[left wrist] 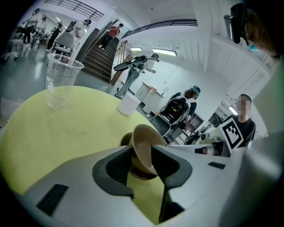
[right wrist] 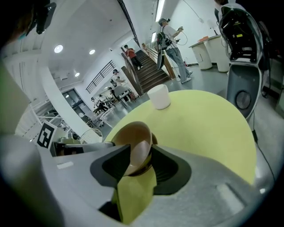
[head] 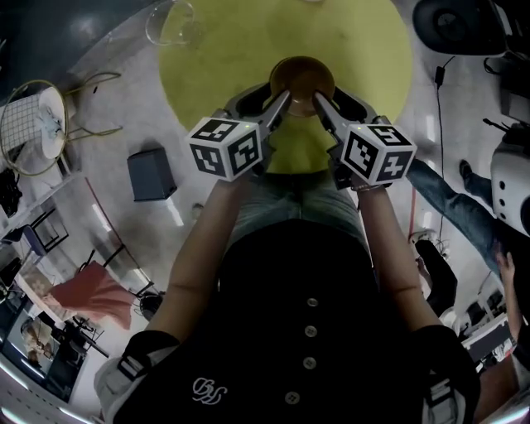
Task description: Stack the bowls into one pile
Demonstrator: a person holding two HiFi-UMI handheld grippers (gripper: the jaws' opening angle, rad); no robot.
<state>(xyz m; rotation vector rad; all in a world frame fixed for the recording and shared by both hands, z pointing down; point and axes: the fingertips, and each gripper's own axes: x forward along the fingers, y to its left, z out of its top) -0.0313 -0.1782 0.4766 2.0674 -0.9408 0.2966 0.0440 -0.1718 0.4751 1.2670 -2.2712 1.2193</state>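
A tan bowl (head: pixel 301 76) sits tilted in a darker brown bowl (left wrist: pixel 126 139) on the near part of the round yellow-green table (head: pixel 224 58). My left gripper (head: pixel 284 98) comes in from the left and is shut on the tan bowl's (left wrist: pixel 143 142) rim. From the right, my right gripper (head: pixel 319 99) is shut on the opposite rim of the same bowl (right wrist: pixel 133 138). In both gripper views the bowl's wall is pinched between the dark pads, and the lower bowl is mostly hidden under it.
A clear plastic cup (left wrist: pixel 60 80) stands at the table's far left edge (head: pixel 170 22). A white paper cup (right wrist: pixel 159 96) stands farther back on the table. On the floor are a grey box (head: pixel 151 174) and a wire chair (head: pixel 33 126). People stand beyond the table.
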